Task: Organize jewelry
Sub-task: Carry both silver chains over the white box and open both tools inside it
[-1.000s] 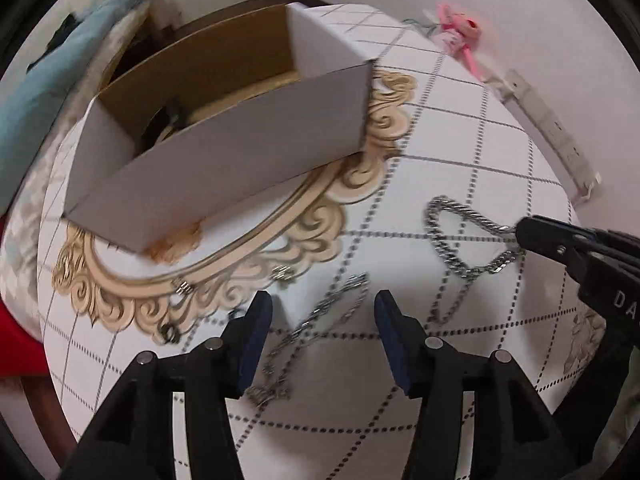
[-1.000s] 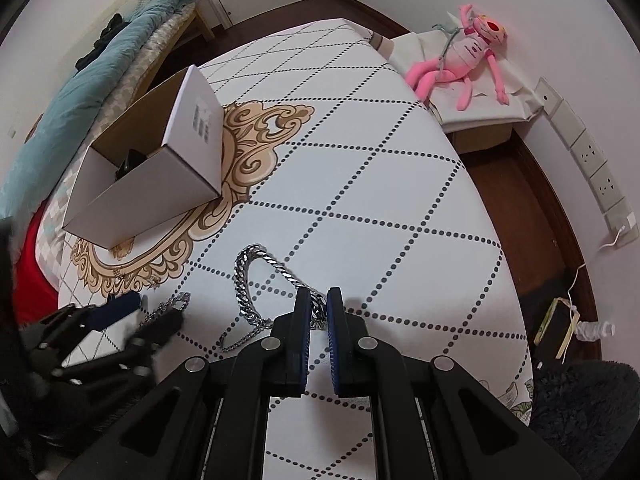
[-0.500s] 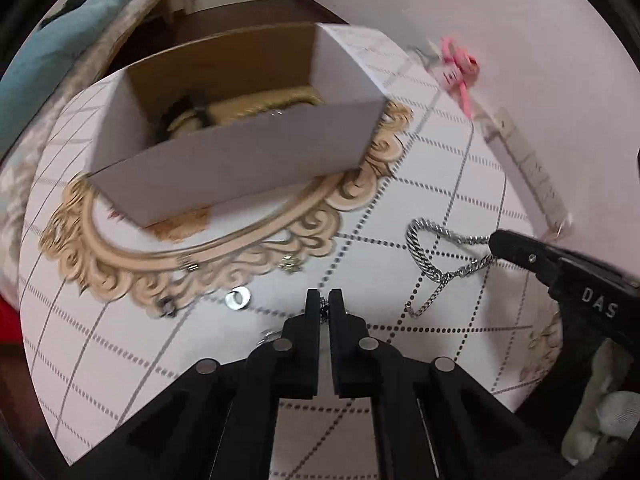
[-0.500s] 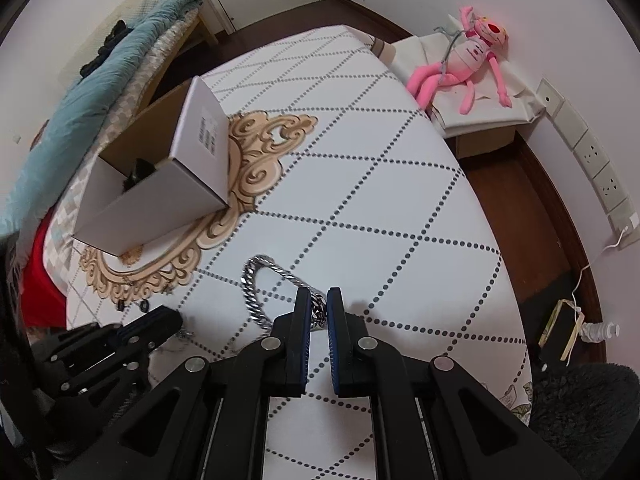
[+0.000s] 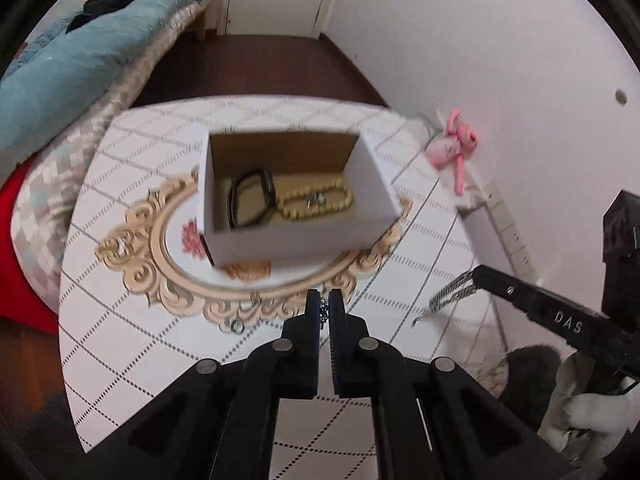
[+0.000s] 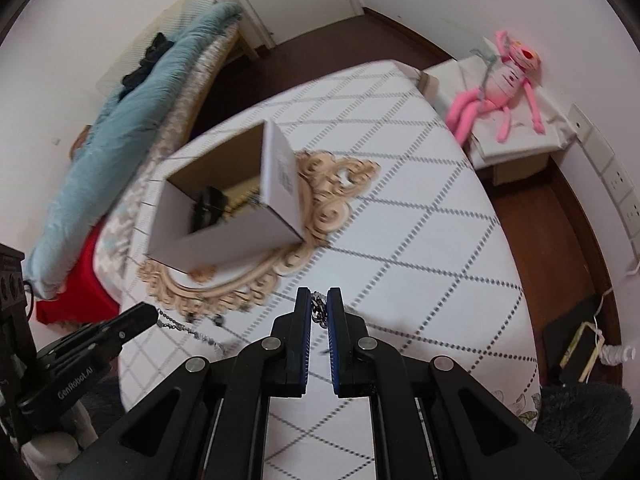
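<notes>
An open white cardboard box (image 5: pixel 372 184) (image 6: pixel 280 168) stands on the patterned table and holds a black band (image 5: pixel 252 200) and a beige bead bracelet (image 5: pixel 316 202). My left gripper (image 5: pixel 325 312) is shut on a thin silver chain (image 6: pixel 180 326), lifted above the table in front of the box. My right gripper (image 6: pixel 319 312) is shut on a thick silver curb chain (image 5: pixel 450 294), which hangs in the air to the right of the box.
A small metal ring (image 5: pixel 237 327) lies on the table's gold scrollwork near the front. A pink plush toy (image 6: pixel 504 84) sits on a low stand by the wall. A bed with a blue blanket (image 6: pixel 132 132) lies behind the table.
The left gripper closed on the thin chain and lifted it. Both grippers rose from the table with their chains, and the view now looks down into the box.
</notes>
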A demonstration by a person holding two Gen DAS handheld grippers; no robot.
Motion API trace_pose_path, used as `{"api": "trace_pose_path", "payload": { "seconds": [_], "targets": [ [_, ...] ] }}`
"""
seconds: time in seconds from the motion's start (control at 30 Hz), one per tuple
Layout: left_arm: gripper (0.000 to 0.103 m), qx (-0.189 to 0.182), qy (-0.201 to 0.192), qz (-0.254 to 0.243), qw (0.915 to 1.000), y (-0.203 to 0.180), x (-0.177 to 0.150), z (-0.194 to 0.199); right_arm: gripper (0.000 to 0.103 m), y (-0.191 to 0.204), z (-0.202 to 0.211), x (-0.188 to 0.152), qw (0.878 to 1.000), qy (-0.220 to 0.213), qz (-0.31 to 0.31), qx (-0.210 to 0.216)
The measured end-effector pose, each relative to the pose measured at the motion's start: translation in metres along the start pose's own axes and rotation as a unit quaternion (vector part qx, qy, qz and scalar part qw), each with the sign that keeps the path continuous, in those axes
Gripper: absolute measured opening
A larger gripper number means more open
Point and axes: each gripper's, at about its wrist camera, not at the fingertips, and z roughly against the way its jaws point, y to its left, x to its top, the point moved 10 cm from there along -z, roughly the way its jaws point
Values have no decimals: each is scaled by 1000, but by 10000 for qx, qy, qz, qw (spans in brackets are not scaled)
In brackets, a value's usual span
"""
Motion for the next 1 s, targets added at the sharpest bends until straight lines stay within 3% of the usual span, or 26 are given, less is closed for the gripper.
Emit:
{"api": "trace_pose_path", "payload": {
  "seconds": [0.23,0.43,0.67,1.0],
  "targets": [
    [2,-209,-405,39,9990,-8,54,37,8,48,36,50,9979,-353,347,408],
    [2,-27,-598,6,9982,5,104,38,8,90,45,102,9937,-599,815,482],
    [2,285,-347,128,9989,44,134,4,8,111,1,137,9934,-317,1068,283],
    [4,405,256,437,9979,83,135,-46,8,130,-78,147,9915,334,1243,196]
  ]
}}
